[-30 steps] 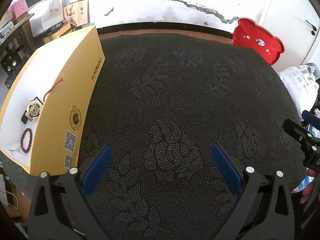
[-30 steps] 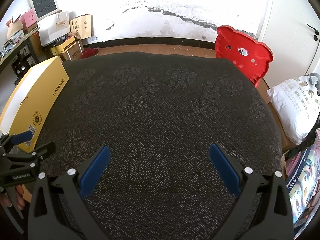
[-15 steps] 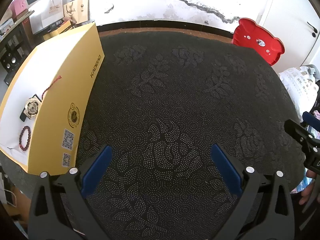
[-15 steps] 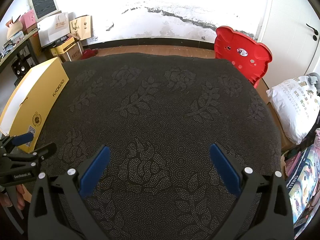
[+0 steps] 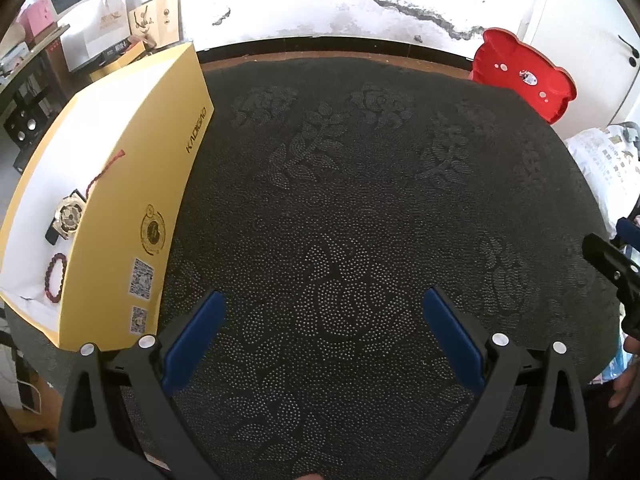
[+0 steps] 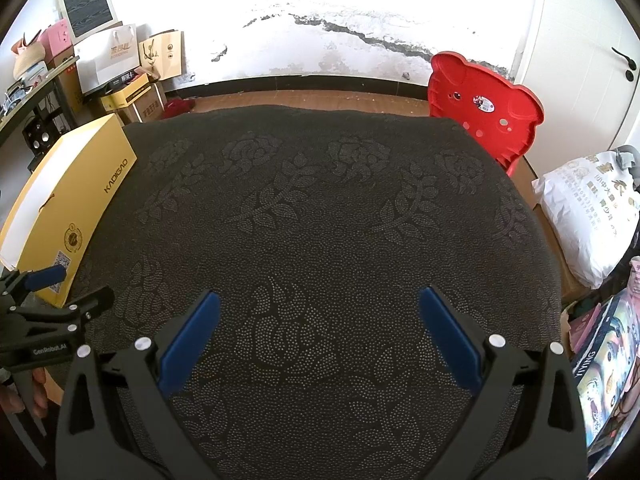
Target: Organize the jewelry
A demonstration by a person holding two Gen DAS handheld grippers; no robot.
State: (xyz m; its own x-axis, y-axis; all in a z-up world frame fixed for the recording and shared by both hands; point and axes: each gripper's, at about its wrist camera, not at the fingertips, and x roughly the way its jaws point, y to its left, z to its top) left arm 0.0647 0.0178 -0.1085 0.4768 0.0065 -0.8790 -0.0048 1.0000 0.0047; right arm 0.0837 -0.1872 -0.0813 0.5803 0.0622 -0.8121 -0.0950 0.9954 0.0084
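Observation:
A yellow open box [image 5: 132, 208] with a white inside stands at the left edge of the dark patterned table [image 5: 360, 200]. Inside it lie a gold-faced watch [image 5: 68, 216], a dark red bead bracelet [image 5: 54, 276] and a red cord [image 5: 102, 174]. My left gripper [image 5: 320, 328] is open and empty above the table's near part, right of the box. My right gripper [image 6: 316, 324] is open and empty over the table's near middle. The box also shows in the right wrist view [image 6: 68, 208], with the left gripper [image 6: 52, 304] at the lower left edge.
A red bear-shaped plastic chair [image 6: 484, 116] stands behind the table's far right corner. A white sack [image 6: 588, 208] and picture boxes [image 6: 608, 364] lie to the right. Paper bags and cartons [image 6: 124, 68] line the far left wall.
The left wrist view has shifted slightly: the box sits a little further right and nearer in the frame. Both grippers stay open. The right view has hardly changed.

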